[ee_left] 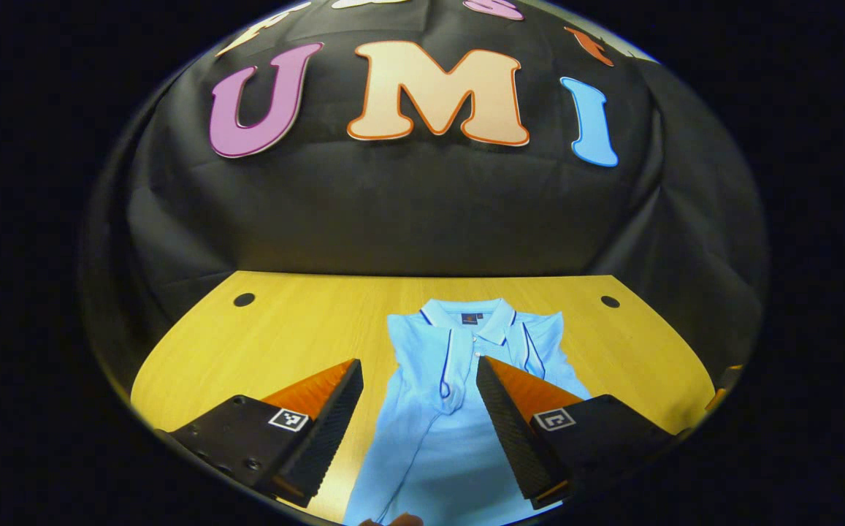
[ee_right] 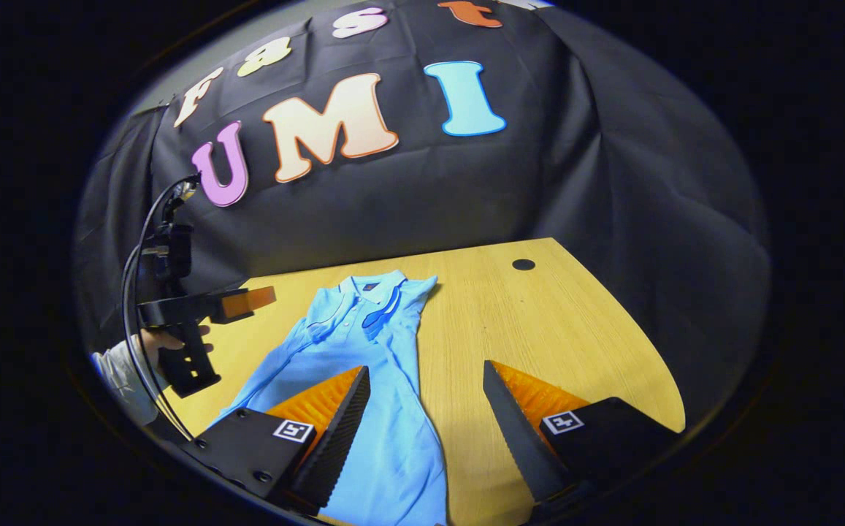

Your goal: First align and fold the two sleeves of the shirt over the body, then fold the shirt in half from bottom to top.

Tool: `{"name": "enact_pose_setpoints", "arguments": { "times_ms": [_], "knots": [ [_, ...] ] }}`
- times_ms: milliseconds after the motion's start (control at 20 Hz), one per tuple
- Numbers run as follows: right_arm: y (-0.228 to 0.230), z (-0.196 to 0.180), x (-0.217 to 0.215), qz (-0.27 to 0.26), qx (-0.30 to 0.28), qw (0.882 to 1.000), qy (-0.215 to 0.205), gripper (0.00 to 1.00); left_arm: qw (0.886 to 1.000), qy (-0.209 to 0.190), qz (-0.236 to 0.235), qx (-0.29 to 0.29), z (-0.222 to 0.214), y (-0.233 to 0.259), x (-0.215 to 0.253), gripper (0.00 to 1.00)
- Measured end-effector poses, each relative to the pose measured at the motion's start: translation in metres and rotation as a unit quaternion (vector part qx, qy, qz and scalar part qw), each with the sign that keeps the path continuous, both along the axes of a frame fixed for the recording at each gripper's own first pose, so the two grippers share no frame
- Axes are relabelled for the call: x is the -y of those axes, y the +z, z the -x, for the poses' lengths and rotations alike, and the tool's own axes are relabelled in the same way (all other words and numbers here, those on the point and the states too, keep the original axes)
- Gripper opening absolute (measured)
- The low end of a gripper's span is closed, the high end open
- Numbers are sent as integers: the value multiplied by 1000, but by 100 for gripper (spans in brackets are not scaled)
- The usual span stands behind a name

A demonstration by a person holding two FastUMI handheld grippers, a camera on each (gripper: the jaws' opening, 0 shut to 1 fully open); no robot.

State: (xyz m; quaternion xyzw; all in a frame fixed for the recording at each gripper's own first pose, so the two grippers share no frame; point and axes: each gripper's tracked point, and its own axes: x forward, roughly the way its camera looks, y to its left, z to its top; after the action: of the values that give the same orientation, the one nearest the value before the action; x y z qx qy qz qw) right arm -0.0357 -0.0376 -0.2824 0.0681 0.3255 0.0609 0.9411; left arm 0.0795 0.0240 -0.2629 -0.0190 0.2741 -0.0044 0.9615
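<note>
Two grippers hang above the wooden table [ee_left: 261, 329], both with fingers spread wide and holding nothing. In the left gripper view, the left gripper [ee_left: 418, 383] sits over the light-blue shirt [ee_left: 459, 380] — the placket and collar run up between its fingers, collar toward the far wall. Both sleeves look folded in over the body, though the cloth near the bottom edge is hard to read. In the right gripper view, the right gripper [ee_right: 426, 387] hovers over the shirt's right edge — the garment lies mostly under its left finger, bare table under the other.
</note>
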Motion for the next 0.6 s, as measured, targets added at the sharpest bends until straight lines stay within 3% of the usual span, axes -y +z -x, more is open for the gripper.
{"name": "enact_pose_setpoints", "arguments": {
  "times_ms": [600],
  "knots": [
    [-6, 66, -21, 32, -4, 997, 64, 98, 999, 22, -28, -25, 159, 9, -39, 95]
  ]
}}
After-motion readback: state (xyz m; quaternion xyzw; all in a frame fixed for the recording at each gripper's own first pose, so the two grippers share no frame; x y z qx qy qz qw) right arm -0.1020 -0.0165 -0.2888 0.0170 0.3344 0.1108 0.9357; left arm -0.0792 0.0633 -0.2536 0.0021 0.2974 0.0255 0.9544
